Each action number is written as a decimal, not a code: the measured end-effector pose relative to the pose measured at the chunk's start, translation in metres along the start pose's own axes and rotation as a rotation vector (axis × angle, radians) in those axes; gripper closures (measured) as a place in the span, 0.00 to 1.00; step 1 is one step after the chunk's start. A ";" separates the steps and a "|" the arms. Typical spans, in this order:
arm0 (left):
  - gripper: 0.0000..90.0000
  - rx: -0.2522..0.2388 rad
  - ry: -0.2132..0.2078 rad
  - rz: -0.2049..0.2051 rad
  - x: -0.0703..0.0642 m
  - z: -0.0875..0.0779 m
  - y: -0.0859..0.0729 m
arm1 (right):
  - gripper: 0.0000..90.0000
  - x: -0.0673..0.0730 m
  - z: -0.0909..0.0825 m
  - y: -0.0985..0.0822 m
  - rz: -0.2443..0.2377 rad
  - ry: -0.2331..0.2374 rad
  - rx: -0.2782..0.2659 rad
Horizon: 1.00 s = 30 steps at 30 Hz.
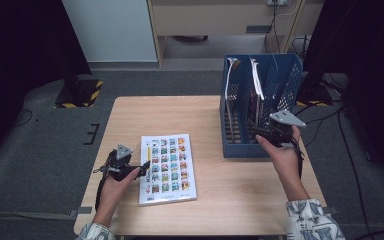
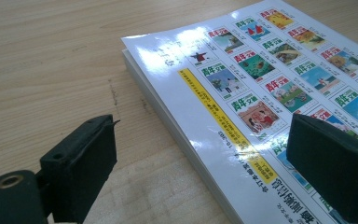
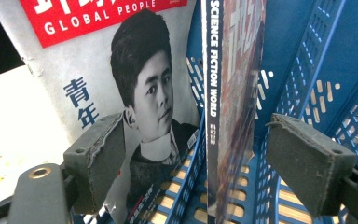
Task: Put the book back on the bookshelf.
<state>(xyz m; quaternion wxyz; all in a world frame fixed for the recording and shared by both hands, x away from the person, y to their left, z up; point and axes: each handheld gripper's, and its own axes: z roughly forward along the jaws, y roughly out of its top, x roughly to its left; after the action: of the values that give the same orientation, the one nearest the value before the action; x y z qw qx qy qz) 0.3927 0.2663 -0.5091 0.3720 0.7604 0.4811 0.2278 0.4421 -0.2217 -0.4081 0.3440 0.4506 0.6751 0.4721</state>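
Both tongs spread, gripping nothing: right gripper [image 3: 193,163] at the blue perforated plastic magazine rack [image 1: 285,80], left gripper [image 2: 200,163] over the glossy white magazine with rows of small cover pictures [image 1: 168,167].
Item, right: my jaws straddle the thin upright "Science Fiction World" magazine [image 3: 233,93] in its slot; bumping it could tip it. Item, left: flat magazine lies on the pale wooden table [image 1: 130,115]; slick cover may slip from pads.

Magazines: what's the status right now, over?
Left hand-held gripper open over flat magazine. Right hand-held gripper open at rack, astride upright magazine. Nothing blocking.
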 end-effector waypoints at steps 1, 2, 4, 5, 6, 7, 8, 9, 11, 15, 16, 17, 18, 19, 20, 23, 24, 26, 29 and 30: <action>0.09 0.000 0.000 0.000 0.000 0.000 0.000 | 0.22 0.000 -0.001 -0.001 0.000 0.002 0.002; 0.09 0.000 0.000 0.000 0.000 0.000 0.000 | 0.22 0.000 -0.002 -0.002 0.004 0.003 0.002; 0.09 -0.001 0.001 0.000 0.000 0.000 0.000 | 0.21 0.000 -0.003 -0.004 0.007 0.003 0.005; 0.09 -0.001 0.000 0.000 0.000 0.000 0.000 | 0.21 0.000 -0.004 -0.005 0.009 0.003 0.009; 0.09 -0.001 0.000 0.000 0.000 0.000 0.000 | 0.21 0.001 -0.005 -0.006 0.011 0.004 0.010; 0.09 0.000 0.000 0.000 0.000 0.000 0.000 | 0.21 0.001 -0.005 -0.008 0.008 0.007 0.012; 0.09 -0.001 -0.001 0.001 0.000 0.000 0.000 | 0.21 0.002 -0.006 -0.010 0.007 0.007 0.012; 0.09 -0.001 0.000 0.000 0.000 0.000 0.000 | 0.21 0.003 -0.007 -0.011 0.005 0.011 0.012; 0.09 0.000 0.000 0.000 0.000 0.000 0.000 | 0.20 0.005 -0.009 -0.013 0.002 0.014 0.013; 0.09 -0.001 -0.002 0.000 0.000 0.000 0.000 | 0.20 0.004 -0.012 -0.015 0.000 0.005 0.001; 0.09 -0.003 -0.004 0.000 0.000 0.000 0.000 | 0.20 0.004 -0.013 -0.016 0.007 0.004 -0.002; 0.09 -0.003 -0.004 -0.001 0.000 0.000 0.000 | 0.20 0.004 -0.013 -0.017 0.009 0.006 -0.001; 0.09 -0.001 -0.005 0.001 0.000 0.000 0.000 | 0.20 0.004 -0.014 -0.018 0.005 0.009 0.002; 0.09 -0.004 -0.006 -0.002 -0.001 0.001 0.000 | 0.20 0.005 -0.015 -0.019 0.003 0.011 0.003; 0.09 -0.005 -0.007 -0.002 -0.001 0.001 0.000 | 0.20 0.006 -0.016 -0.021 0.008 0.014 0.006; 0.09 -0.008 -0.011 -0.005 -0.001 0.000 0.001 | 0.19 0.009 -0.018 -0.024 0.008 0.021 0.007; 0.09 -0.010 -0.011 -0.006 -0.001 0.000 0.001 | 0.19 0.011 -0.019 -0.025 0.009 0.028 0.008; 0.09 -0.011 -0.014 -0.009 -0.001 0.000 0.001 | 0.19 0.015 -0.022 -0.027 0.003 0.036 0.008; 0.09 -0.013 -0.017 -0.012 -0.002 -0.001 0.001 | 0.17 0.021 -0.028 -0.032 0.004 0.069 0.002; 0.09 -0.013 -0.019 -0.012 -0.002 -0.001 0.001 | 0.17 0.023 -0.031 -0.033 0.004 0.074 0.002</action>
<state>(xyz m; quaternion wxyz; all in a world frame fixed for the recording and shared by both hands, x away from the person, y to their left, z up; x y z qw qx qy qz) 0.3921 0.2643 -0.5077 0.3829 0.7572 0.4806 0.2216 0.3970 -0.2148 -0.4303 0.3175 0.4345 0.6871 0.4883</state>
